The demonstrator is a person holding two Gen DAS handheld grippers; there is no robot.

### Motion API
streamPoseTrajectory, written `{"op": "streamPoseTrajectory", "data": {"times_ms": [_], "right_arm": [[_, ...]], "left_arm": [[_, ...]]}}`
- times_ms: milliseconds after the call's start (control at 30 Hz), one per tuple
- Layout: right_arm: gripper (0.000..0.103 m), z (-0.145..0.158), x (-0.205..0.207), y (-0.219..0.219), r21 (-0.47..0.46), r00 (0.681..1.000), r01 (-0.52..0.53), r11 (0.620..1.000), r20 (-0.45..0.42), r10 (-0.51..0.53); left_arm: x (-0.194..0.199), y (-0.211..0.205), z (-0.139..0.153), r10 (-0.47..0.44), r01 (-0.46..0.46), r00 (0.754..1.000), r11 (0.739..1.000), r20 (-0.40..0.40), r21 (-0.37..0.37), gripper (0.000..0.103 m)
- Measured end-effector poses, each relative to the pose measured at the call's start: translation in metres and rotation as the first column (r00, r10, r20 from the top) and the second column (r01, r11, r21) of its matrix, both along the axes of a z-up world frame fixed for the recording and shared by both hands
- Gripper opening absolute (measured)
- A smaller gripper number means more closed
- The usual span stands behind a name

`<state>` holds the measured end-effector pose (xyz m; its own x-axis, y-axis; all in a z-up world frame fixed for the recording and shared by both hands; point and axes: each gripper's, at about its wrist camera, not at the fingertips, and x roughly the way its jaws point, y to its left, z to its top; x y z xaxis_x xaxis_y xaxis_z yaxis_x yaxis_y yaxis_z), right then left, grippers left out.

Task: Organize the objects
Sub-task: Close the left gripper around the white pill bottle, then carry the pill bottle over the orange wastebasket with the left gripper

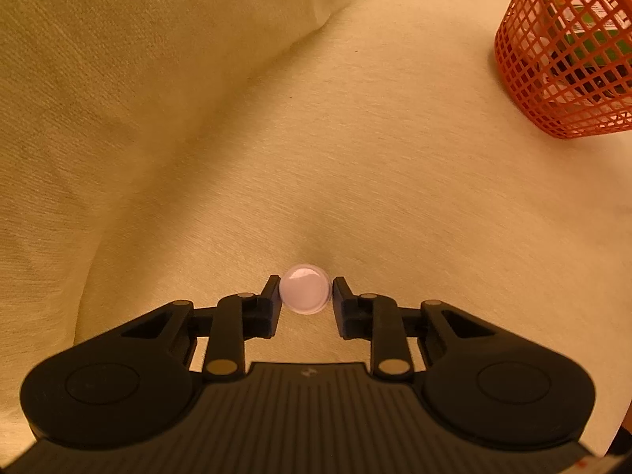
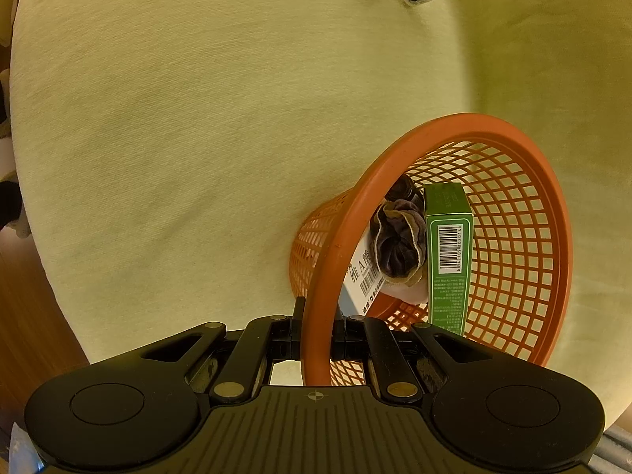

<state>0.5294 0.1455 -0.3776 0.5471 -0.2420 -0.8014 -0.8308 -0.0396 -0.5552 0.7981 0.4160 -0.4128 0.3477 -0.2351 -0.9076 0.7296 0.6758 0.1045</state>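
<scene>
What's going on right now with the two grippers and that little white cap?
Left gripper around small white cap on the cushion, right pad not touching. Right gripper shut on orange basket rim. Nothing in the way.

I see dim, warm yellow light in both views. Fisheye bending curves the edges, and the dark corners blur.
</scene>
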Motion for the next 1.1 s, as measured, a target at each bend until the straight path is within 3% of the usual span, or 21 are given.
{"op": "streamPoseTrajectory", "data": {"times_ms": [200, 533, 833, 1100], "right_arm": [[0.005, 0.000, 0.001, 0.000, -0.002, 1.000, -0.002, 1.000, -0.001, 0.002], [0.005, 0.001, -0.002, -0.002, 0.007, 1.000, -0.003, 1.000, 0.004, 0.003], [0.005, 0.000, -0.001, -0.001, 0.011, 1.000, -0.005, 1.000, 0.006, 0.005], [0.004, 0.003, -0.002, 0.000, 0.017, 1.000, 0.003, 1.000, 0.005, -0.003]], "left_arm": [[-0.014, 0.000, 0.021, -0.013, 0.013, 1.000, 1.000, 0.011, -0.003, 0.022], [-0.052, -0.024, 0.096, -0.097, 0.104, 0.991, 0.992, 0.092, -0.070, 0.022], [-0.082, -0.067, 0.161, -0.213, 0.230, 0.967, 0.965, 0.138, -0.124, 0.022], [-0.091, -0.111, 0.189, -0.290, 0.314, 0.944, 0.936, 0.157, -0.160, 0.022]]}}
